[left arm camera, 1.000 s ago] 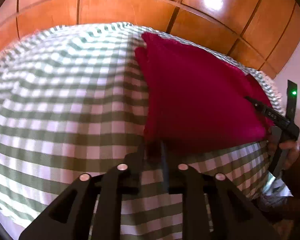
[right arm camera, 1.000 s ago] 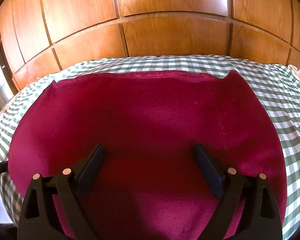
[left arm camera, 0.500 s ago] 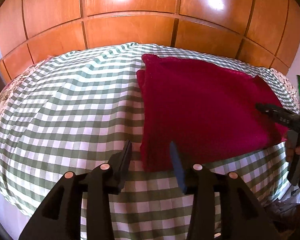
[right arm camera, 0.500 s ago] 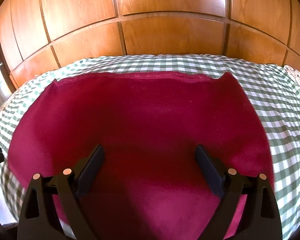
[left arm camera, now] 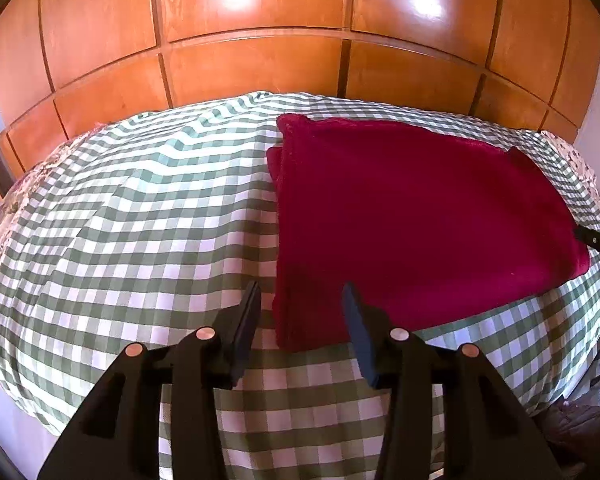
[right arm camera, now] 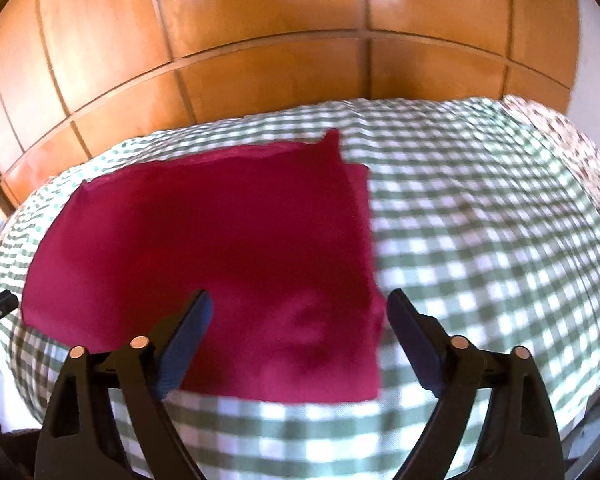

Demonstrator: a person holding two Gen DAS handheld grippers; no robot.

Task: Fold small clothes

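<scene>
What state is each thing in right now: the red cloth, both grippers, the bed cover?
Red cloth: folded, lying flat on the cover, layered edges showing, not held.
Left gripper: jaws opening, above the cloth's near corner, pads pressing nothing.
Right gripper: jaws wide but closing, over the cloth's near edge, nothing gripped.
Checked bed cover: spread out, lightly creased.
Wooden panels: shut, glossy.

left gripper [left arm camera: 300, 304]: your black angular frame, copper-coloured rivets, dark blue pads
right gripper [right arm camera: 298, 312]: your same black build
</scene>
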